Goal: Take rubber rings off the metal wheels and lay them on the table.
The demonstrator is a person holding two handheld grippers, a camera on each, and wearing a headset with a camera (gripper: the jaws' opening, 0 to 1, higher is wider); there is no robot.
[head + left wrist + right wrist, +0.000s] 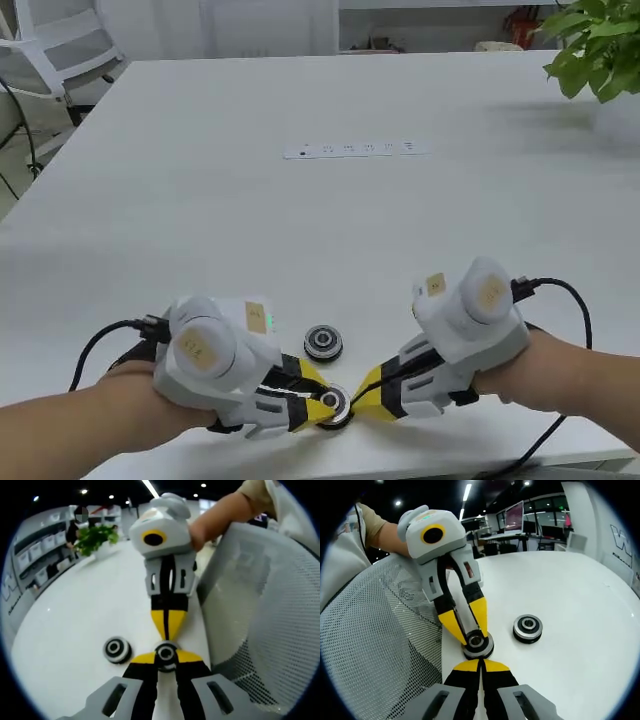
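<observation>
With the left hand-held gripper (166, 658), clamped: a wheel (166, 653), one yellow tip on each side, jaws apart by the wheel's width. From the opposite side, the right hand-held gripper (481, 665), jaws together with a thin slit between, tips touching the wheel's rim. Cannot tell whether pinching the dark ring (469, 651) there. Both held in a person's hands, at the near edge of the counter (300, 220).

Wide, white and matt across the counter top. Behind the facing gripper in each gripper view, a pale mesh chair (380, 645) just beside the counter's edge. At the far right corner, a green plant (595, 45). Set flush near the middle, well apart from the work, a white socket strip (355, 150). Just beyond the clamped wheel, apart from both grippers and lying flat: a second wheel (323, 342), dark outside, bright metal at the hub.

On each gripper body, yellow stickers (257, 317) with dark marks too small to read. Beside the left one, a small green light (270, 323).
</observation>
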